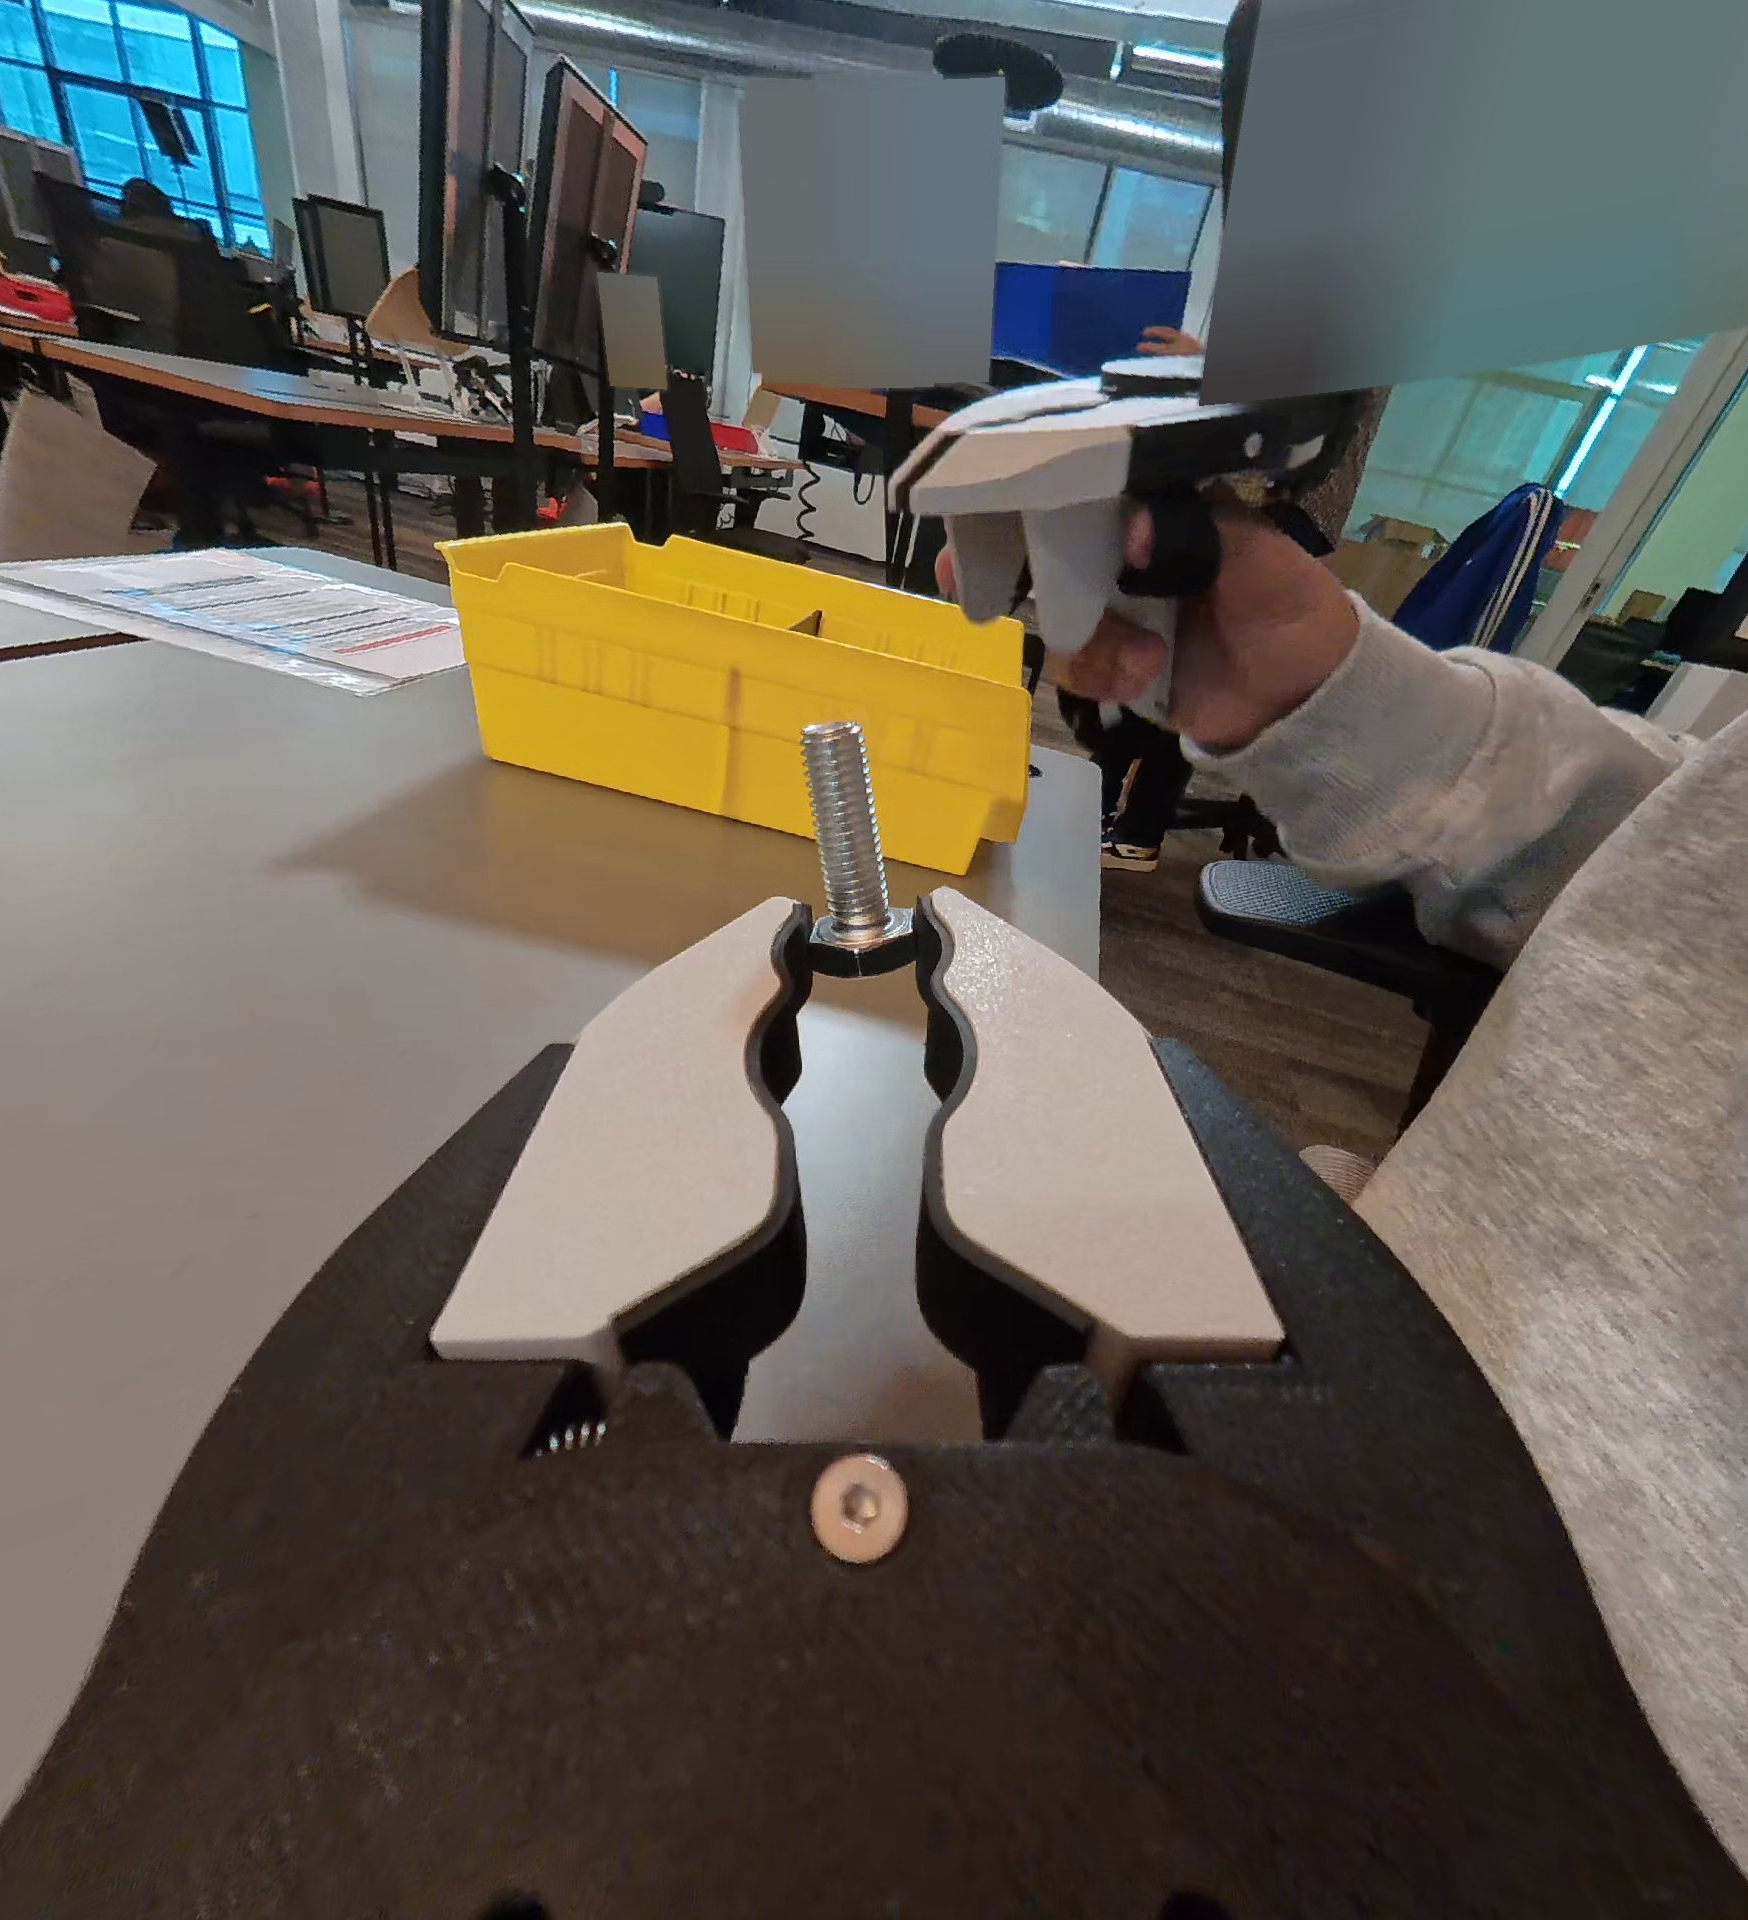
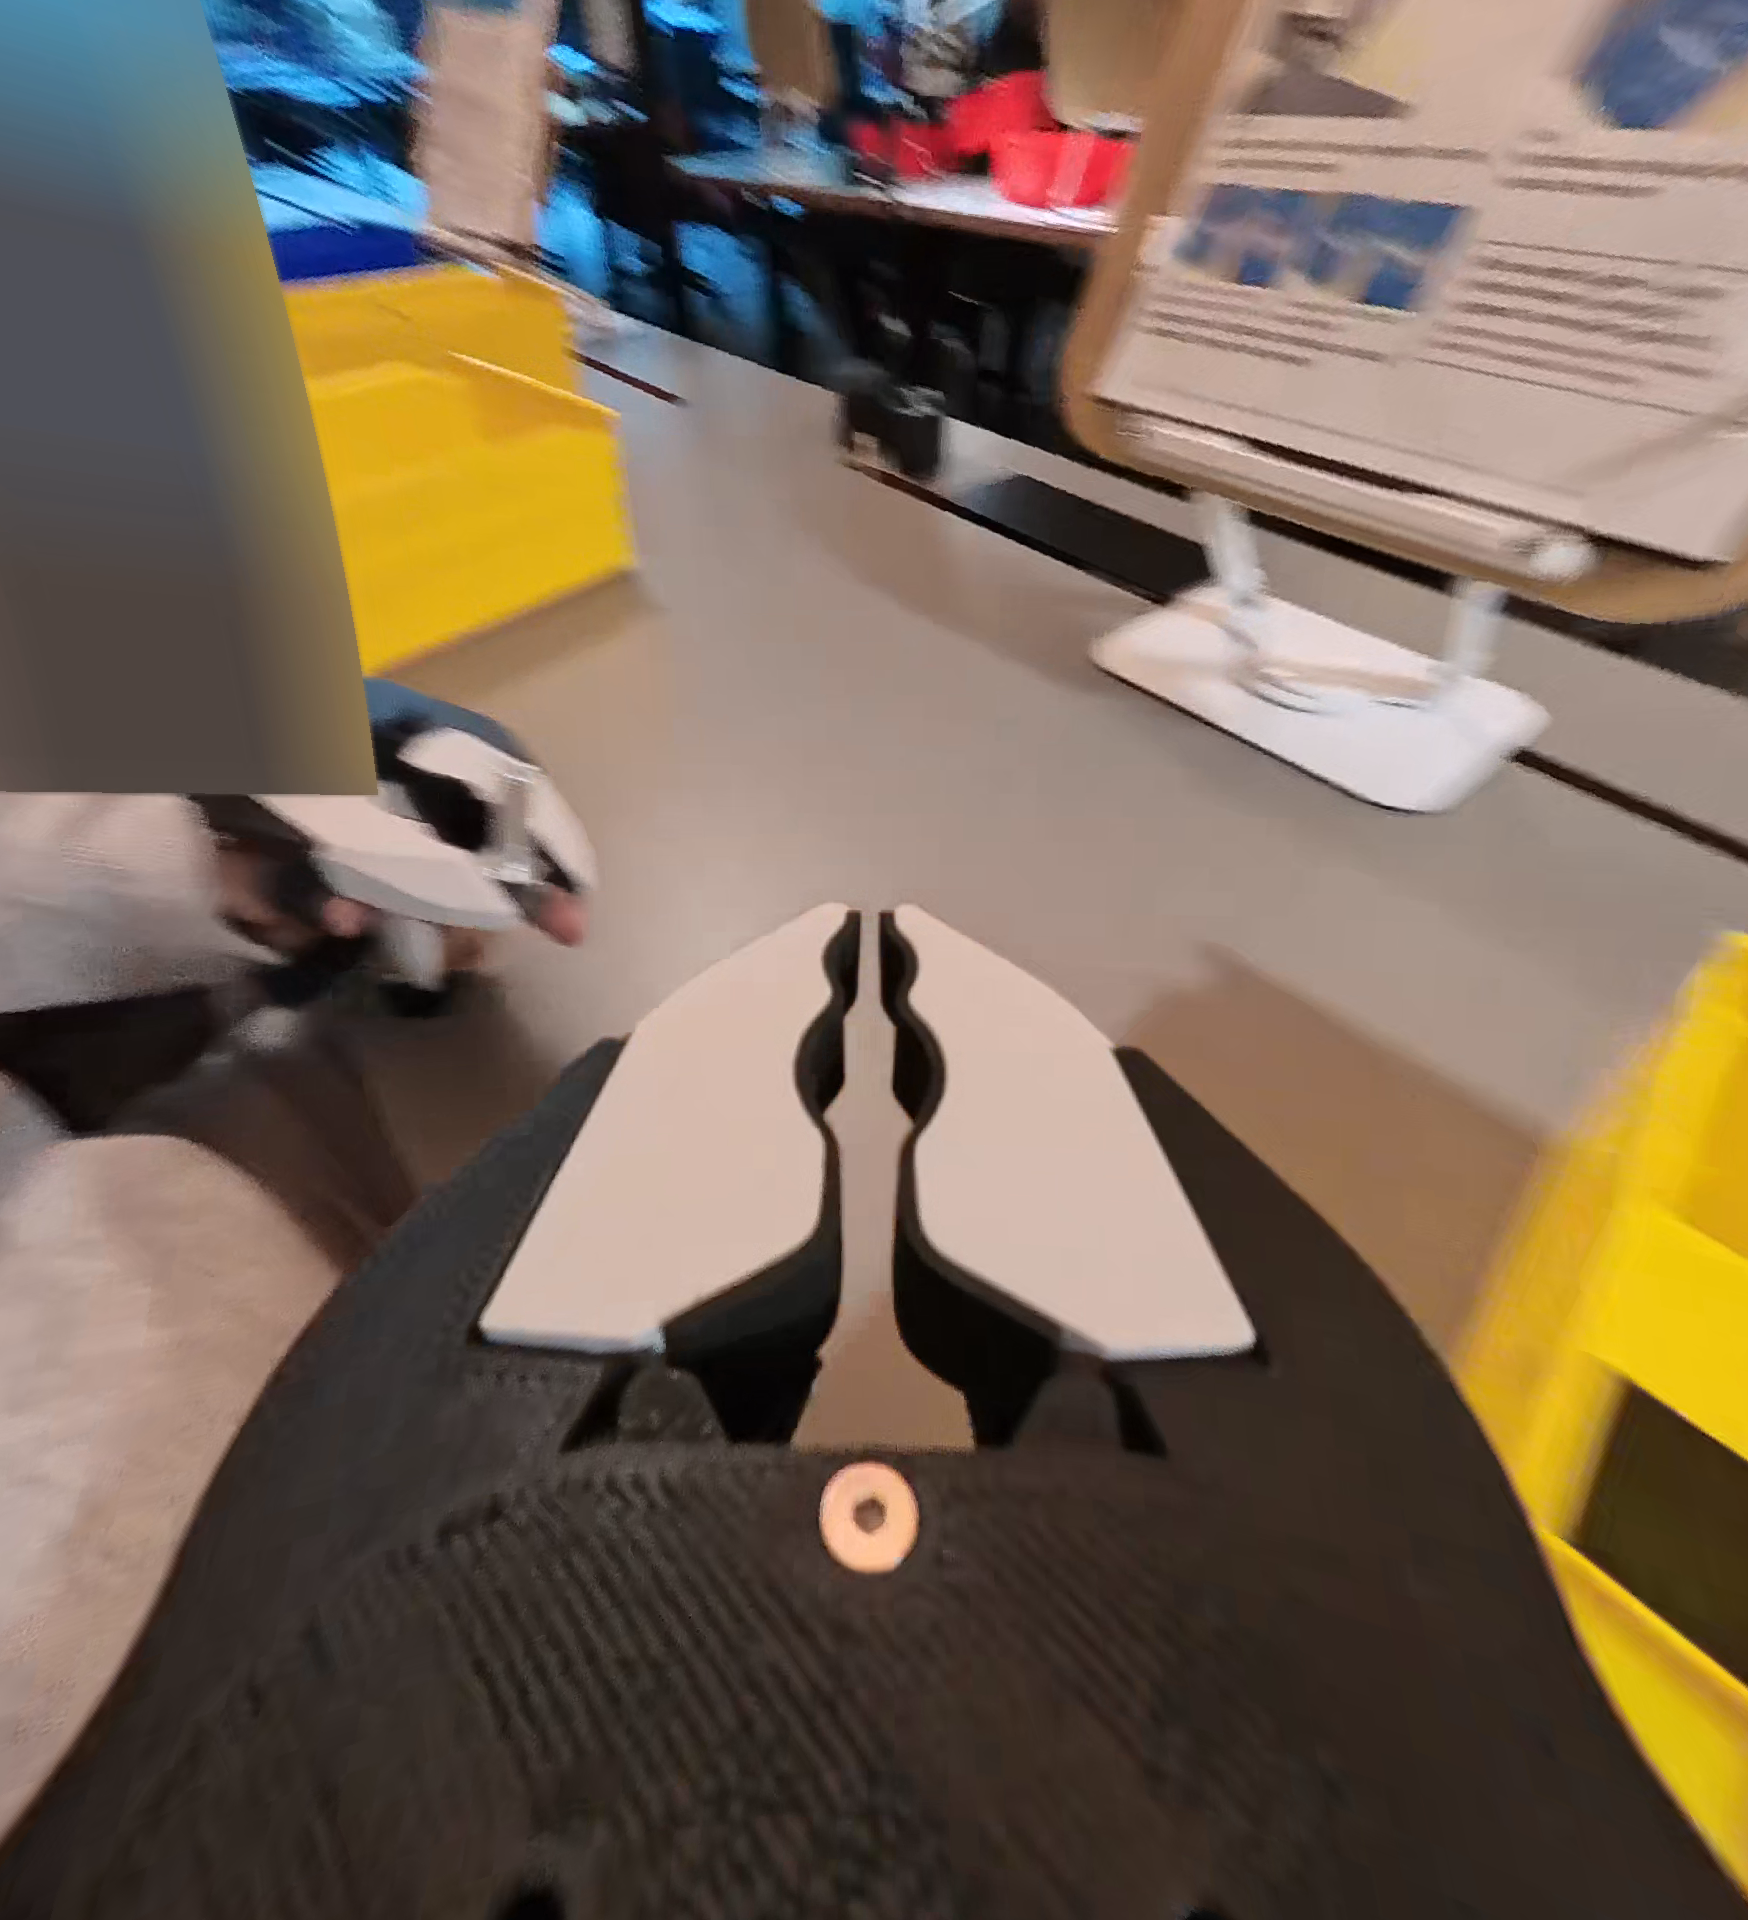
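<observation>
My left gripper (image 1: 857, 925) is shut on the hex head of a silver bolt (image 1: 844, 821). The bolt stands upright with its threaded shaft pointing up, held over the grey table (image 1: 226, 935). The right gripper (image 1: 911, 488) shows in the left wrist view up at the right, held in a hand above and beyond a yellow bin (image 1: 724, 696). In the right wrist view my right gripper (image 2: 870, 920) is shut with nothing between its fingertips, above the table (image 2: 849, 675). The left gripper (image 2: 496, 842) with the bolt shows at the left there, blurred.
A second yellow bin (image 2: 1680, 1299) with dividers is at the right in the right wrist view, the other bin (image 2: 465, 457) at the back left. A board on a white stand (image 2: 1317, 707) is on the table. A laminated sheet (image 1: 226, 613) lies at the far left.
</observation>
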Available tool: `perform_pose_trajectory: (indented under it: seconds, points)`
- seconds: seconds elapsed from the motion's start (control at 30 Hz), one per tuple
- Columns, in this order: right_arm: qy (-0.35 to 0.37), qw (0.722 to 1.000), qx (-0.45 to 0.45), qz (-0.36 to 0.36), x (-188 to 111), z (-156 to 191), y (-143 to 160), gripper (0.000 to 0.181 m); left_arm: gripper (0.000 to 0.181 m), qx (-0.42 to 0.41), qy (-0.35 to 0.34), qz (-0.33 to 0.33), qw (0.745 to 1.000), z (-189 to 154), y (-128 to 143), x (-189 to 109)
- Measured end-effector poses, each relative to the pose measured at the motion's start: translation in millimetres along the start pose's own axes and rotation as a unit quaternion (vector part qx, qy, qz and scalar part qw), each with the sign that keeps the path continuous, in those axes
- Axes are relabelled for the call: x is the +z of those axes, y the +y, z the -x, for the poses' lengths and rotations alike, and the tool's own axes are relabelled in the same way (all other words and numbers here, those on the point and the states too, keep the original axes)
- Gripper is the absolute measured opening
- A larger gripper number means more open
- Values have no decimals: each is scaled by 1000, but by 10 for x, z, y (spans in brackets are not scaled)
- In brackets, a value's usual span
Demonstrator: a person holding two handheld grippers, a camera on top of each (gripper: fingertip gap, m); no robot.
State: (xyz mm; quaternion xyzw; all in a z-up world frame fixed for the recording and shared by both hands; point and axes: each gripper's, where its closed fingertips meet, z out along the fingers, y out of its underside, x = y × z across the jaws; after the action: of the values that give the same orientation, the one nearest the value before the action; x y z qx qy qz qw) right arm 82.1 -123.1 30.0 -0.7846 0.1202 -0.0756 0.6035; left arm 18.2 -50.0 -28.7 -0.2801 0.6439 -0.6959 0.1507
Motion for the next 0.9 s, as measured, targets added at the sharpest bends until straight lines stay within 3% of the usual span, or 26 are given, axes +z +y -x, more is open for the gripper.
perform_pose_trajectory:
  seconds: [0.13, 0.3, 0.6, 0.9]
  points:
    - [-112, 991, 67, -38, 295, 520, 44, 6, 20, 8, 5, 6, 1000, -38, 17, 8]
    - [-173, 974, 131, -62, 433, 754, 99, 11, 20, 31, 13, 20, 999, -121, 64, 38]
    - [-175, 982, 52, -45, 564, 989, 273, 13, 20, 37, 23, 21, 999, -202, 76, 68]
    - [-181, 980, 63, -50, 581, 1021, 304, 11, 20, 44, 33, 26, 998, -271, 106, 92]
